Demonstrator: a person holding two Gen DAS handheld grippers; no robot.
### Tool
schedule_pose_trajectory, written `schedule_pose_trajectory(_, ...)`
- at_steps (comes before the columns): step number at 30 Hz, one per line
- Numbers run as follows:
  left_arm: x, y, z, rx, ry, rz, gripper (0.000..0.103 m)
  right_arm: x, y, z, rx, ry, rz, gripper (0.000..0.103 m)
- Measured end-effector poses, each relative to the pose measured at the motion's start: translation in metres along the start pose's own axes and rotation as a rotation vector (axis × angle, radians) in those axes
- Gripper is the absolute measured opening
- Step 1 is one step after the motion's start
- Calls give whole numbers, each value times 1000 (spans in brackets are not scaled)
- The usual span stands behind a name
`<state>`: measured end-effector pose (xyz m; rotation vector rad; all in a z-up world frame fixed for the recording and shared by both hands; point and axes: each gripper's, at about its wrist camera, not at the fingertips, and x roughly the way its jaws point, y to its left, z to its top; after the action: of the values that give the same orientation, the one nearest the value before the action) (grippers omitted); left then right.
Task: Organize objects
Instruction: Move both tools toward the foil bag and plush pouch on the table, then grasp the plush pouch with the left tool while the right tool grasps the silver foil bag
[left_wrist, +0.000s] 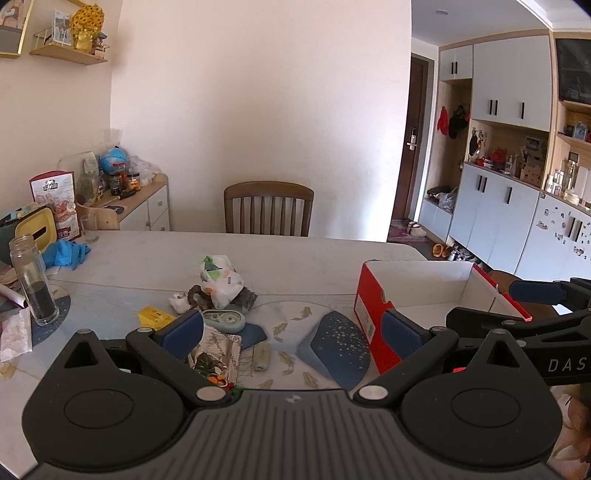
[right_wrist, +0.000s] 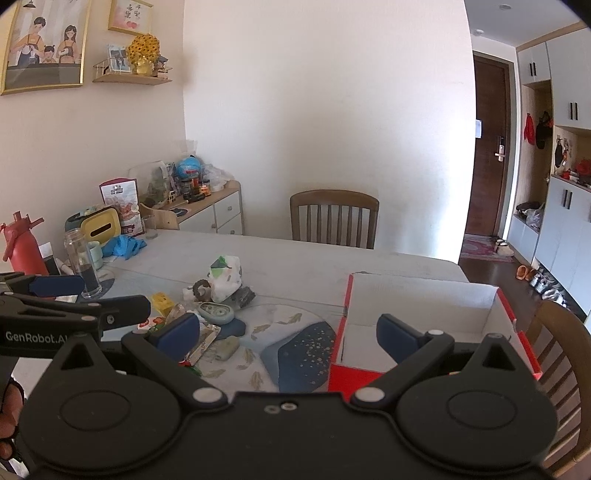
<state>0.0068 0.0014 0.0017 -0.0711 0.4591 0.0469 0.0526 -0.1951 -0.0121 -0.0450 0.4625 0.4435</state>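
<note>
A pile of small objects lies mid-table: a white patterned bag (left_wrist: 221, 279), a grey-green correction-tape case (left_wrist: 224, 319), a yellow card (left_wrist: 154, 316), a foil snack wrapper (left_wrist: 216, 353) and a pale eraser (left_wrist: 261, 355). An open red box with white inside (left_wrist: 424, 295) stands to the right; it also shows in the right wrist view (right_wrist: 421, 306). My left gripper (left_wrist: 291, 334) is open and empty above the pile's near edge. My right gripper (right_wrist: 288, 334) is open and empty, between the pile (right_wrist: 221, 291) and the box.
A glass jar (left_wrist: 33, 280), blue gloves (left_wrist: 66, 254), a yellow tissue box (left_wrist: 35, 229) and snack bags crowd the table's left end. A red bottle (right_wrist: 20, 243) stands far left. Wooden chairs stand behind the table (left_wrist: 269, 208) and at the right (right_wrist: 565, 354).
</note>
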Motion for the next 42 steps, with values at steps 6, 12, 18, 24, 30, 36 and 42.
schedule_pose_trajectory(6, 5, 14, 1, -6, 5, 3, 103, 11, 9, 3, 1, 7, 11, 102)
schedule_pose_trajectory(12, 18, 35, 5, -11, 14, 2, 103, 30, 24, 8, -1, 26, 16, 102)
schedule_pose_trajectory(18, 37, 60, 7, -20, 44, -5, 103, 54, 43, 11, -16, 66, 38, 102)
schedule_pose_trajectory(24, 61, 88, 6, -46, 89, -18, 103, 85, 60, 9, -27, 139, 51, 102)
schedule_pose_trajectory(30, 94, 119, 5, -61, 144, 4, 103, 117, 74, 5, -31, 207, 73, 97)
schedule_pose_trajectory(36, 130, 145, -7, -19, 193, 16, 102, 148, 86, 4, -37, 250, 65, 95)
schedule_pose_trajectory(42, 160, 165, -29, 35, 251, 2, 102, 181, 92, 5, -27, 296, 63, 94)
